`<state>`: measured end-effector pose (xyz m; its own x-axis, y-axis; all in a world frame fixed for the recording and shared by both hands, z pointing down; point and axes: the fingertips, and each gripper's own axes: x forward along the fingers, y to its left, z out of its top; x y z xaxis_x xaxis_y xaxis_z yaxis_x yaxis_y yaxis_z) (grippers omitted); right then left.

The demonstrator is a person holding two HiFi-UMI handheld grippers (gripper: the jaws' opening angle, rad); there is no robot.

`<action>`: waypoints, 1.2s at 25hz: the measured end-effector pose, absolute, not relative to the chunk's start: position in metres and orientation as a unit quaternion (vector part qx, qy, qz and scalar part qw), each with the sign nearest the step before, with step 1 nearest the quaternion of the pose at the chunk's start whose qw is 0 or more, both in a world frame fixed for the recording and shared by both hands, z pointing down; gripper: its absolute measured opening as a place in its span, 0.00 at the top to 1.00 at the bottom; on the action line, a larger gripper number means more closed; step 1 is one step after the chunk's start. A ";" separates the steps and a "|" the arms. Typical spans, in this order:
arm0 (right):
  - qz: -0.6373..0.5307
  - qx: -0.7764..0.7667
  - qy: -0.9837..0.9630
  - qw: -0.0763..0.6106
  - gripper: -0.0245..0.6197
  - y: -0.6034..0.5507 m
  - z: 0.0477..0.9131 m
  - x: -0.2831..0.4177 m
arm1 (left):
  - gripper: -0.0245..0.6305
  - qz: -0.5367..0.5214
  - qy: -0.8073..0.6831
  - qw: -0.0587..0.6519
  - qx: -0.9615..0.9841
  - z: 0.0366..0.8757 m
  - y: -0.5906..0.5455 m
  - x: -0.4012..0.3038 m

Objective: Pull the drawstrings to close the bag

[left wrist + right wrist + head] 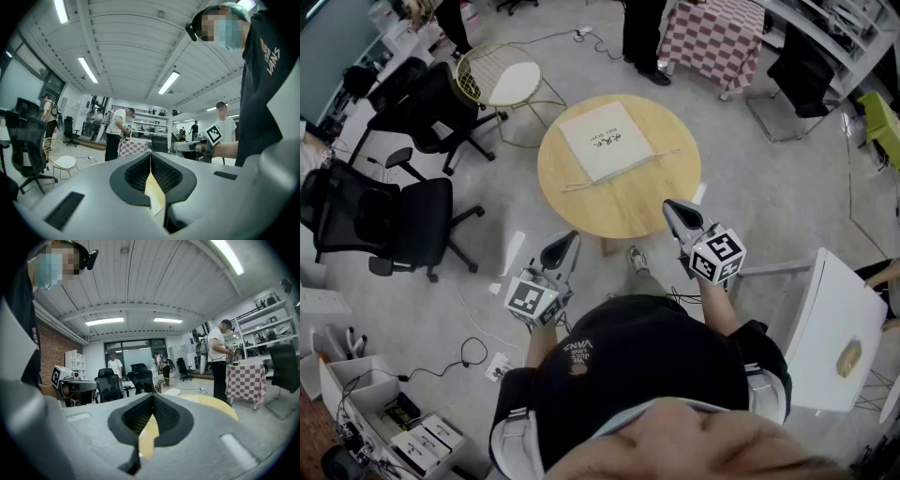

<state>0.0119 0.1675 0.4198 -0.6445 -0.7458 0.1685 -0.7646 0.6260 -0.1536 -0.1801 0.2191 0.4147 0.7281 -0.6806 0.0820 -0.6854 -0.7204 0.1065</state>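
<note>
Below, the grey floor [769, 187] takes up most of the head view, with cables trailing over it at the left. At its middle stands a round wooden table [642, 202]. Two black office chairs [403, 216] stand well apart from it on the left. A gold wire chair with a white seat [508, 82] stands near the table's far left side, and a table under a red checked cloth [717, 37] sits farther back on the right. A white chair [830, 328] is close at my right side.

The bag [605, 141] lies flat on the far half of the tabletop. It is a pale cream square with small dark print, turned a little askew. Its drawstrings [667, 153] run as a thin cord along the bag's near edge and stretch out past it to both sides, resting on the wood.

My left gripper [572, 241] is held just short of the table's near left edge, and its jaws are pressed together with nothing between them. My right gripper [668, 205] shows over the near right rim, its jaws likewise closed tight and empty. Neither touches the bag or the cord, and both are well apart from them.
</note>
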 end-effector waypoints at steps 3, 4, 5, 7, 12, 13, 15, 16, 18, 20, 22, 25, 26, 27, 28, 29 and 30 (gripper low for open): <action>0.106 0.417 -0.902 0.041 0.97 0.163 0.419 0.012 | 0.95 0.020 -0.364 0.060 0.929 0.414 0.214 -0.176; 0.106 0.417 -0.902 0.040 0.97 0.161 0.419 0.012 | 0.95 0.020 -0.363 0.059 0.930 0.414 0.212 -0.176; 0.106 0.416 -0.902 0.039 0.97 0.160 0.419 0.012 | 0.95 0.021 -0.362 0.057 0.930 0.415 0.210 -0.175; 0.109 0.413 -0.903 0.033 0.97 0.159 0.420 0.012 | 0.95 0.023 -0.361 0.055 0.931 0.415 0.206 -0.174; 0.121 0.412 -0.903 0.016 0.96 0.157 0.421 0.015 | 0.95 0.016 -0.354 0.064 0.933 0.419 0.202 -0.172; 0.122 0.412 -0.903 0.015 0.96 0.157 0.421 0.017 | 0.95 0.013 -0.352 0.066 0.933 0.420 0.201 -0.170; 0.127 0.412 -0.902 0.009 0.96 0.155 0.423 0.021 | 0.95 0.010 -0.352 0.068 0.933 0.422 0.199 -0.168; 0.131 0.413 -0.901 0.007 0.96 0.152 0.424 0.023 | 0.95 0.010 -0.352 0.068 0.934 0.423 0.196 -0.167; 0.139 0.414 -0.900 0.005 0.96 0.143 0.426 0.027 | 0.95 0.011 -0.352 0.067 0.934 0.424 0.189 -0.165; 0.145 0.412 -0.899 0.003 0.96 0.132 0.430 0.032 | 0.95 0.010 -0.355 0.072 0.932 0.426 0.180 -0.163; 0.152 0.409 -0.900 0.000 0.96 0.121 0.434 0.036 | 0.95 0.012 -0.362 0.075 0.929 0.430 0.170 -0.161; 0.160 0.402 -0.902 -0.001 0.96 0.100 0.438 0.042 | 0.95 0.008 -0.373 0.074 0.925 0.433 0.149 -0.160; 0.162 0.400 -0.902 0.000 0.96 0.092 0.440 0.043 | 0.95 0.010 -0.374 0.073 0.924 0.436 0.141 -0.160; 0.164 0.398 -0.903 0.000 0.96 0.084 0.442 0.044 | 0.95 0.013 -0.377 0.073 0.923 0.439 0.131 -0.160; 0.166 0.396 -0.903 0.001 0.96 0.077 0.443 0.046 | 0.95 0.016 -0.381 0.074 0.921 0.442 0.122 -0.161; 0.168 0.393 -0.904 0.002 0.96 0.071 0.445 0.048 | 0.95 0.019 -0.386 0.076 0.919 0.444 0.113 -0.161; 0.169 0.390 -0.905 0.004 0.96 0.064 0.447 0.050 | 0.95 0.021 -0.390 0.077 0.917 0.446 0.105 -0.160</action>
<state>0.0501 0.0640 0.4475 -0.6951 -0.7055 0.1384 -0.7079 0.6379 -0.3033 -0.1603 0.1052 0.4464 0.6955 -0.7118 0.0982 -0.7181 -0.6844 0.1261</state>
